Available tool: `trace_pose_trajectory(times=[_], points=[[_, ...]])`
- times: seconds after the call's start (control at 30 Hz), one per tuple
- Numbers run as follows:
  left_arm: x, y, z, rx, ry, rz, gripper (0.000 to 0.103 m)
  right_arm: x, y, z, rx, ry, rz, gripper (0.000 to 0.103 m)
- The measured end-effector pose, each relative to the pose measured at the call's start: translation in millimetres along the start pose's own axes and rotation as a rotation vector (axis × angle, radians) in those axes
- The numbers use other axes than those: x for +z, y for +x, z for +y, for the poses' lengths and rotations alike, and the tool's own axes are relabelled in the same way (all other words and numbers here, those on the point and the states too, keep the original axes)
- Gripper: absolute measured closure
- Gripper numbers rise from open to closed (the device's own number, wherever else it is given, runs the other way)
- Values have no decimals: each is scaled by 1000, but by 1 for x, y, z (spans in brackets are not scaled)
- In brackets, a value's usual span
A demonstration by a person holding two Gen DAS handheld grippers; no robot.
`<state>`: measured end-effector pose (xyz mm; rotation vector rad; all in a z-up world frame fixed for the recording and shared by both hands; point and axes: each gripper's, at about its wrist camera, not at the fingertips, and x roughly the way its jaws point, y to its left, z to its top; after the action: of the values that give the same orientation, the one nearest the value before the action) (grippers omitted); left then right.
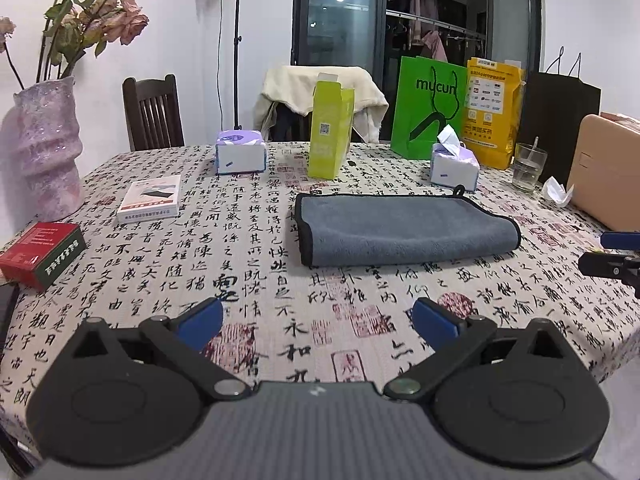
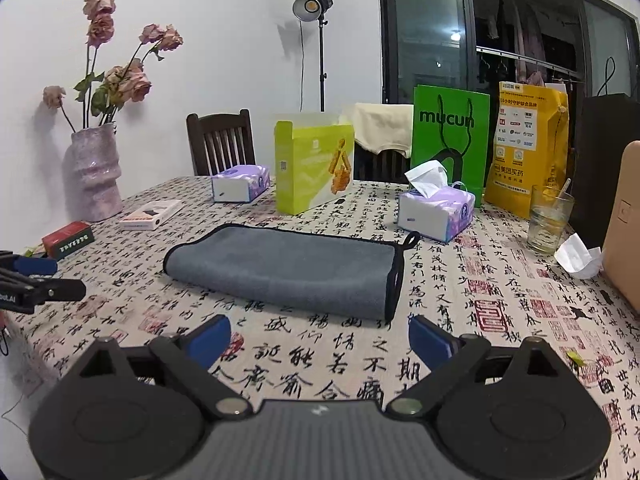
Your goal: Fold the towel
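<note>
**Waiting over a towel already doubled once**

Hovering at the near edge of the desk (image 1: 168, 280), both tools hold nothing. The left gripper (image 1: 318, 322) has its blue pads spread wide over bare tablecloth, and the right gripper (image 2: 320, 340) is spread the same way, just short of the cloth.

Past them lies the grey towel (image 2: 288, 268), flat on the desk's middle, black-trimmed, with its hanging loop at the far right corner. It looks folded over once, its rounded fold running along the near side, so I'd judge one fold done and a second pending. That would call for each gripper to reach forward, pinch a corner at one short end and carry it across to the other.

Further back, writing can be read: the calligraphy-printed tablecloth, a green bag (image 2: 450, 136) marked "mucun", and a yellow bag (image 2: 528, 148) printed "美团买药". The lime carton (image 2: 314, 166) and red box (image 1: 42, 256) carry print too small to read.
</note>
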<state>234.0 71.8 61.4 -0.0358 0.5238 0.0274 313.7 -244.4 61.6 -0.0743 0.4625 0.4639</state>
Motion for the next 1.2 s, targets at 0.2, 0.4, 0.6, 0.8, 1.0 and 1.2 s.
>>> trace_pose_trajectory(times=[0.2,0.4,0.6,0.8,1.0,1.2], points=[[-9,-19,-2,0,5,-28,0,-8,-16,6,-1,-18,-5,7],[-19,-33,-7,-2,15,-46,0,-14,-32,12,-3,-23,-22,6],[-27,-50,-7,-4,10,-69,0,-20,-46,20,2,-32,-35,6],[-38,-64,-7,-4,2,-86,0,-27,-58,25,12,-32,-45,5],[-49,-75,-8,-10,6,-91,0,-41,-62,25,14,-12,-39,5],[-59,-85,-10,-11,7,-92,0,-56,-69,26,11,5,-32,5]])
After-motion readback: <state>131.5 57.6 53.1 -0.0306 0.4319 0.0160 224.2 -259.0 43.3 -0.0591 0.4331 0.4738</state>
